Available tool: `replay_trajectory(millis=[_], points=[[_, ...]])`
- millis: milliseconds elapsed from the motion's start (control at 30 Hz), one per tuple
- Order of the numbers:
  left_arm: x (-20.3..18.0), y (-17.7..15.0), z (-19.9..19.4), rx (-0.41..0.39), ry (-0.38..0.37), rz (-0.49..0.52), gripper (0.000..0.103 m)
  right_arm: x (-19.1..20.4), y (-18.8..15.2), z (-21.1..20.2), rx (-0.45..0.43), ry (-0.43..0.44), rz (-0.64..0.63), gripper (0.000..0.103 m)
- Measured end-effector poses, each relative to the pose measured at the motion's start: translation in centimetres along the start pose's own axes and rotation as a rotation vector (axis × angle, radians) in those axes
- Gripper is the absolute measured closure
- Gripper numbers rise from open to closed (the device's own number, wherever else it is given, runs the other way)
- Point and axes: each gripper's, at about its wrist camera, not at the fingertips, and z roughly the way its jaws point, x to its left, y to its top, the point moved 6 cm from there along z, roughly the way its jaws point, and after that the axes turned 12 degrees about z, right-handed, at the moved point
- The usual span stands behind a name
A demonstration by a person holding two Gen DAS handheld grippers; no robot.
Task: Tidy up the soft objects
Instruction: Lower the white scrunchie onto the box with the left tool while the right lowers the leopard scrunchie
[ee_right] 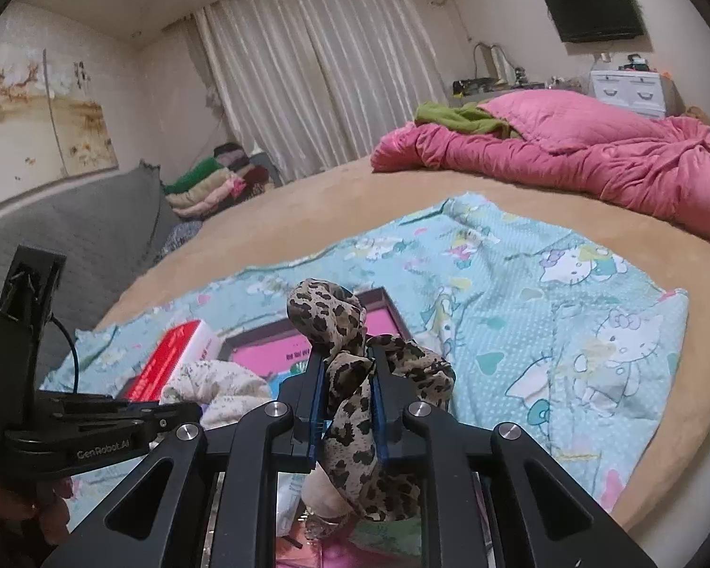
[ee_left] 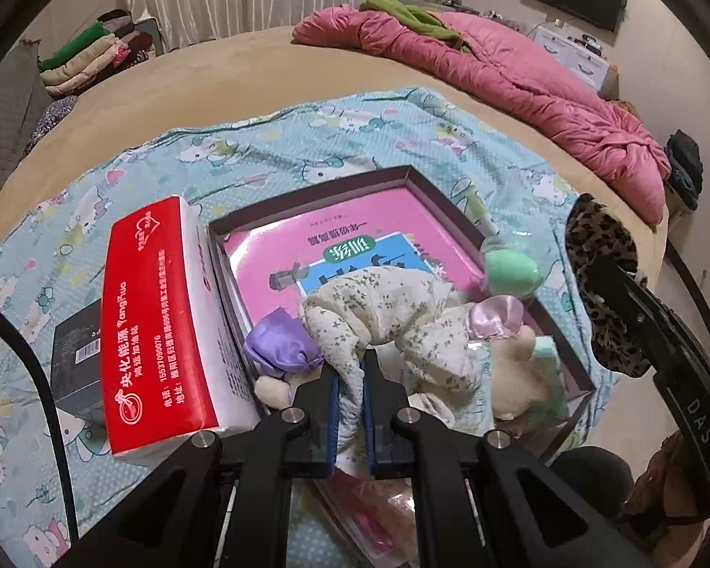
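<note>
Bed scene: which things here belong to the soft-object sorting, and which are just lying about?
In play: floral scrunchie, leopard scrunchie, purple scrunchie, green sponge, box.

Lying about: tissue pack, pink quilt, folded clothes, black carton.

Leopard-print scrunchie (ee_right: 350,378); cream floral scrunchie (ee_left: 383,312); purple scrunchie (ee_left: 279,341); mint sponge (ee_left: 511,272); red-and-white tissue pack (ee_left: 158,322); turquoise cartoon-cat sheet (ee_right: 544,312); pink quilt (ee_right: 591,161).

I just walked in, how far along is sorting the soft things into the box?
Done: purple scrunchie, green one and plush toy lie in the box. In hand: left gripper holds the floral scrunchie, right gripper the leopard scrunchie. Left: releasing both.
</note>
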Motion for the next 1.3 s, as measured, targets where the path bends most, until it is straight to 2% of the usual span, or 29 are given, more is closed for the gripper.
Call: replay_trajectory(millis=[300, 800, 933, 1033, 1100, 1167, 1300], points=[[0.1, -0.6, 1.3, 0.02, -0.006, -0.002, 0.095, 0.5, -1.3, 2.4, 0.071, 0.007, -0.034, 0.084], [-0.3, -1.5, 2.5, 0.044, -0.007, 0.015, 0.095, 0.5, -1.9, 3.5, 0.111, 0.018, -0.043, 0.083], [-0.3, -1.6, 2.7, 0.049, -0.016, 0.009, 0.094, 0.5, -2.3, 4.2, 0.14, 0.011, -0.052, 0.077], [-0.2, -1.6, 2.7, 0.045, -0.03, -0.003, 0.094, 0.8, -2.5, 4.4, 0.146, 0.024, -0.06, 0.065], [0.0, -1.6, 2.6, 0.042, -0.044, -0.017, 0.094, 0.9, -2.5, 4.3, 0.144, 0.032, -0.06, 0.064], [0.0, -1.6, 2.6, 0.037, -0.057, -0.026, 0.093, 0.9, -2.5, 4.3, 0.143, 0.035, -0.056, 0.055], [0.3, -1.5, 2.4, 0.034, -0.064, -0.041, 0.088, 0.8, -2.3, 4.0, 0.129, 0.051, -0.038, 0.047]])
